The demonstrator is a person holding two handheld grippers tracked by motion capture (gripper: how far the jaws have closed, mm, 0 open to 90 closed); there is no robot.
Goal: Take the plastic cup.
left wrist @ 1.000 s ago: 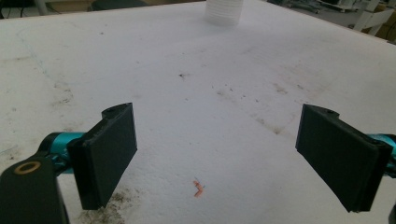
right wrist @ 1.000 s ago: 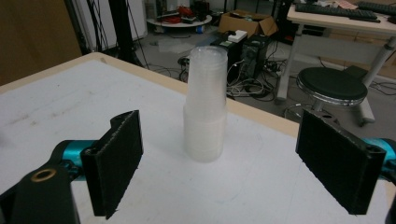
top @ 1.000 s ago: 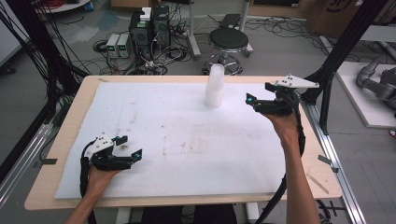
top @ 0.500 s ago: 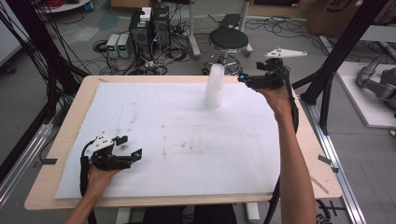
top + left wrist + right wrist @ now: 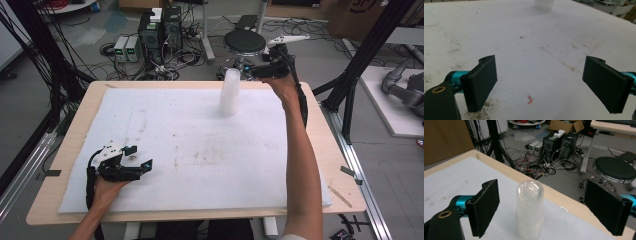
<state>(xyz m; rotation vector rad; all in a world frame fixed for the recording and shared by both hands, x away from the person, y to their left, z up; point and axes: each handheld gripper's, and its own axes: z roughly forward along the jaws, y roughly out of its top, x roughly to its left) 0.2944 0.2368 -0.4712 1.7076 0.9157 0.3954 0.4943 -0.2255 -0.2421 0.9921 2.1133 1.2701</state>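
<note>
This is a robotics lab or workshop. Behind the far edge of the table (image 5: 65, 150) stand computer towers (image 5: 161, 27) on a grey floor among many loose cables (image 5: 187, 55), beside a black stool (image 5: 244, 42), cardboard boxes (image 5: 566, 125) and black frame posts (image 5: 372, 40).

Right hand-held gripper (image 5: 250, 70) hovers just beside the upside-down cup stack (image 5: 230, 93).

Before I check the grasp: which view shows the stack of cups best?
The right gripper view: the stack of cups stands whole and close between open jaws. The high view has it small; the left gripper view catches its base.
</note>
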